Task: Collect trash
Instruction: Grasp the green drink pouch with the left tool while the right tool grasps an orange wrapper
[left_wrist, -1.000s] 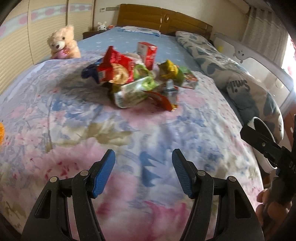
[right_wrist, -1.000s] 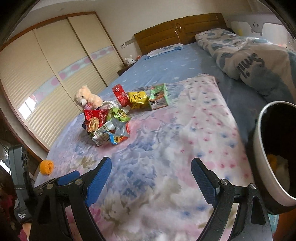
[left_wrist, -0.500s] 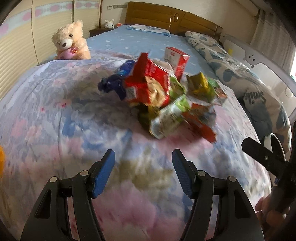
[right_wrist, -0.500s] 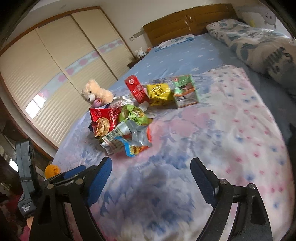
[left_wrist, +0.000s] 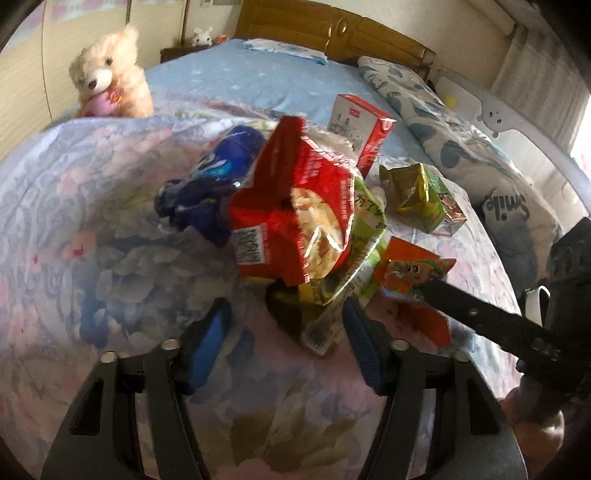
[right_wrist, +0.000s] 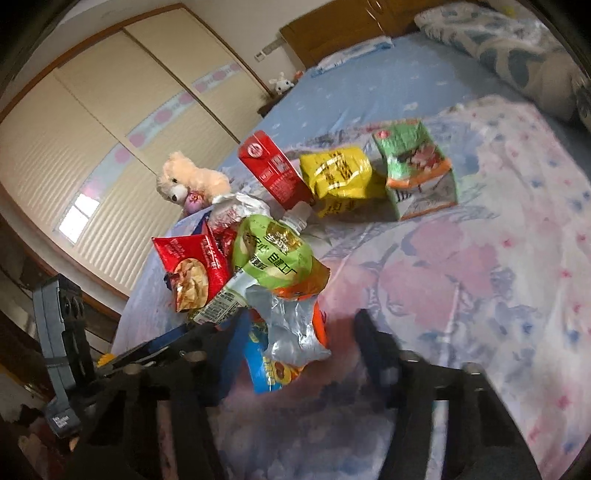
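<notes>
A heap of snack trash lies on the floral bedspread (left_wrist: 92, 258). A red snack bag (left_wrist: 295, 206) stands at its front, with a blue wrapper (left_wrist: 210, 184), a green pouch (right_wrist: 273, 254), a red carton (right_wrist: 273, 170), a yellow bag (right_wrist: 340, 177) and a green box (right_wrist: 417, 166) around it. My left gripper (left_wrist: 286, 336) is open, just short of the red bag and the wrappers under it. My right gripper (right_wrist: 299, 343) is open, its jaws on either side of a crumpled silver and orange wrapper (right_wrist: 295, 325).
A teddy bear (left_wrist: 110, 74) sits at the bed's far left by the wardrobe doors (right_wrist: 110, 122). A folded quilt (left_wrist: 461, 147) lies along the right side. The wooden headboard (left_wrist: 332, 33) is at the back. My right gripper's body (left_wrist: 517, 325) crosses the left wrist view.
Both grippers have moved forward to the trash heap, which now fills both views. The bin seen in the right wrist view a second ago is out of view. Both stay open.
</notes>
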